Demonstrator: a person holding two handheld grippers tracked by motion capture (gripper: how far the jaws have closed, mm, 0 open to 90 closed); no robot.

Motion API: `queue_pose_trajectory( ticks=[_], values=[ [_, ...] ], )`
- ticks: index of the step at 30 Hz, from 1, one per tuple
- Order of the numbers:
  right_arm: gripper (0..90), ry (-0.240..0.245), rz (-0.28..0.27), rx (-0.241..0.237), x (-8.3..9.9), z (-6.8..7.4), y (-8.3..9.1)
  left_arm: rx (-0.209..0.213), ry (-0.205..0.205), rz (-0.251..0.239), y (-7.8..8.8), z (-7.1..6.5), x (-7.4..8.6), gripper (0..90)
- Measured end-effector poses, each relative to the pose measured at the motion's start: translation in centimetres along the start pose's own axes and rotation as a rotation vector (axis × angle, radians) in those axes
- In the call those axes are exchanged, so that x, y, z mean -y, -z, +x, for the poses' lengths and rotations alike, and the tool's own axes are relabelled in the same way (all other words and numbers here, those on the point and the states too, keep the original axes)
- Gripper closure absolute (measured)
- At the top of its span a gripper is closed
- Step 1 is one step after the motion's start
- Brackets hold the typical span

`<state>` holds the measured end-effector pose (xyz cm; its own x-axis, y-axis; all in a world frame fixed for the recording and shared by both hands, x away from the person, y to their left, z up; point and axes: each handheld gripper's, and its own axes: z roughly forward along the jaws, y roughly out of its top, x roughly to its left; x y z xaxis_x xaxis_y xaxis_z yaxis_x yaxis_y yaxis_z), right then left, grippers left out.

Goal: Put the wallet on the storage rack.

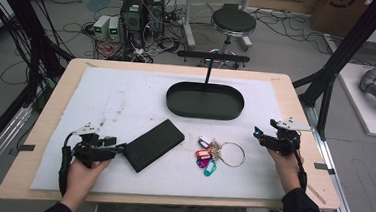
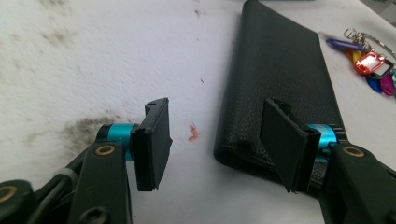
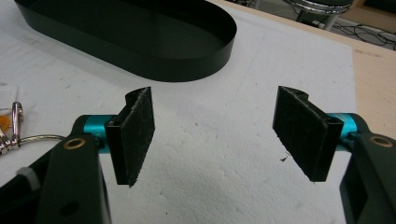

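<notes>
The left gripper (image 2: 215,140) has its fingers apart, one over the wallet's (image 2: 280,79) corner; closing now could pinch only an edge and slip. The right gripper's (image 3: 212,135) fingers stand apart, empty.

High view: fixed overhead, person's side, facing forward and down; covers whole tabletop (image 1: 49,126) plus floor beyond.
Left gripper view: rides on left gripper (image 2: 215,140), close to white mat, looks along jaws at black wallet (image 2: 280,79); key bunch (image 2: 369,65) at edge.
Right gripper view: low, close, faces black oval tray (image 3: 140,37).
Shared with high view: wallet, key bunch, tray.
</notes>
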<state>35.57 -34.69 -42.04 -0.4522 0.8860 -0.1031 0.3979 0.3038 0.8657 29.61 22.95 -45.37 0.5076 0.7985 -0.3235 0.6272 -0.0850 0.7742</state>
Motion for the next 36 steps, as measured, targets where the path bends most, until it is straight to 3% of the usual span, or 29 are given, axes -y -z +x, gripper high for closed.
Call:
queue_pose_trajectory(
  ticks=[4, 7, 9, 14, 16, 22, 25, 28, 29, 30, 33, 36],
  values=[
    [30.0, 0.001, 0.003, 0.001, 0.0, 0.0, 0.0, 0.029, 0.049, 0.016, -0.3, 0.0, 0.1, 45.7],
    [30.0, 0.000, 0.004, 0.002, 0.0, 0.0, 0.0, 0.064, 0.063, 0.020, -0.3, 0.0, 0.2, 57.2],
    [30.0, 0.002, 0.008, 0.001, 0.0, 0.0, 0.0, 0.093, 0.096, 0.029, -0.5, -0.1, 0.2, 60.4],
    [30.0, 0.004, 0.004, 0.004, 0.0, 0.1, 0.0, 0.112, 0.137, 0.044, -0.5, 0.1, 0.2, 60.8],
    [30.0, 0.005, 0.007, 0.003, 0.0, 0.1, 0.0, 0.115, 0.129, 0.050, -0.6, 0.0, 0.2, 61.9],
    [30.0, 0.004, 0.003, 0.004, 0.0, 0.1, 0.0, 0.108, 0.031, 0.044, -0.4, -0.9, -0.2, 70.0],
    [30.1, 0.005, 0.000, 0.006, 0.0, 0.1, 0.0, 0.119, -0.020, 0.015, -0.3, -1.3, -0.4, 75.0],
    [30.1, 0.005, -0.003, 0.007, -0.1, 0.1, 0.0, 0.120, -0.099, -0.041, 0.1, -2.0, -0.8, 77.3],
    [30.2, 0.008, -0.005, 0.008, -0.1, 0.1, 0.0, 0.112, -0.165, -0.077, 0.4, -2.6, -1.2, 78.3],
    [30.2, 0.008, -0.005, 0.008, -0.1, 0.1, 0.0, 0.112, -0.165, -0.077, 0.4, -2.6, -1.2, 78.8],
    [30.1, 0.010, -0.009, 0.012, -0.1, 0.1, 0.0, 0.099, -0.288, -0.140, 0.8, -3.8, -1.8, 79.2],
    [30.2, 0.010, -0.014, 0.012, -0.2, 0.2, 0.1, 0.100, -0.382, -0.194, 1.2, -4.6, -2.1, 79.6]
  ],
)
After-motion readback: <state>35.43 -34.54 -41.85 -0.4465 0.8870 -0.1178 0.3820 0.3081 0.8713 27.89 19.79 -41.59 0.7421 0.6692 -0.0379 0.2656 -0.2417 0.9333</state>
